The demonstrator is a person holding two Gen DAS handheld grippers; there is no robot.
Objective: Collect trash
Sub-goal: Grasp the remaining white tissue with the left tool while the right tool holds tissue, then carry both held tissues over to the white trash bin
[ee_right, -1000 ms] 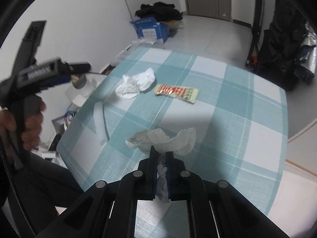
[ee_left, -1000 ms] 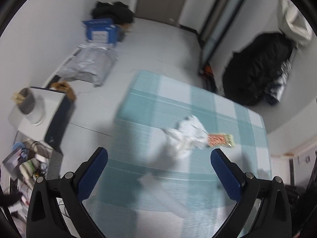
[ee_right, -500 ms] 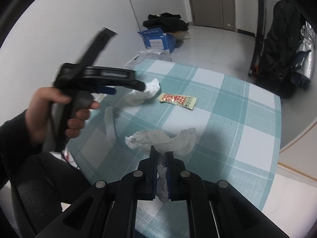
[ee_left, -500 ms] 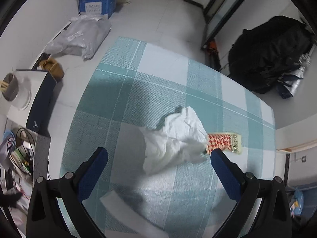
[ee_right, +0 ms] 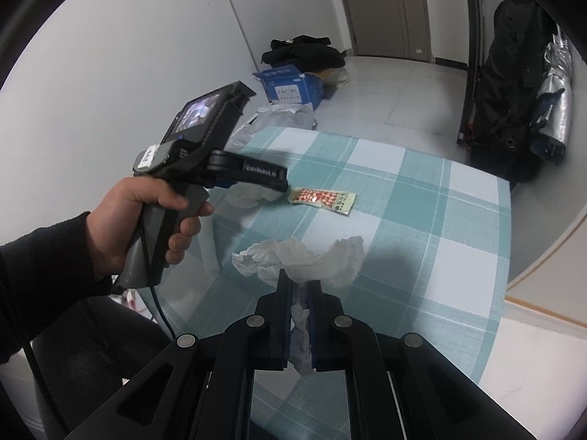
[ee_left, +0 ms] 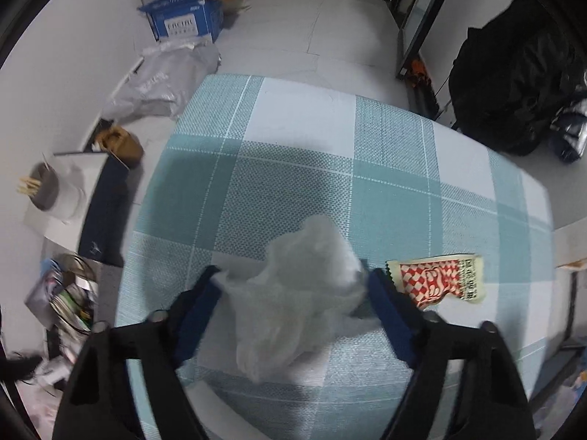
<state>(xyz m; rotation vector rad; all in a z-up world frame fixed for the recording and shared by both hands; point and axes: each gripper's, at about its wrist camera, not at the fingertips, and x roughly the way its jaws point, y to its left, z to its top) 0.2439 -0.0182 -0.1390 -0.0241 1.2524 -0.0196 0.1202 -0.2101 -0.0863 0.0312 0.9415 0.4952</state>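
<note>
A crumpled white tissue [ee_left: 301, 286] lies on the teal checked tablecloth [ee_left: 293, 168]. My left gripper [ee_left: 291, 280] points down over it. Its jaws are closing, with the blue pads [ee_left: 385, 300] at the tissue's two sides. To the right of that tissue lies a red-and-white checked snack wrapper [ee_left: 436, 286]. In the right wrist view my right gripper [ee_right: 299, 286] is shut on another white tissue [ee_right: 304, 260], which bunches out above its tips. The wrapper [ee_right: 323, 198] lies farther back. A hand [ee_right: 146, 212] holds the left gripper over the first tissue.
On the floor beyond the table are a blue box [ee_left: 183, 22], a grey plastic bag [ee_left: 161, 84] and a big black bag [ee_left: 513, 73]. A white stand with a paper roll [ee_left: 69, 190] and loose clutter [ee_left: 62, 300] sit left of the table.
The left gripper came down over the white tissue and its jaws narrowed around it. The right gripper kept its tissue and rose a little.
</note>
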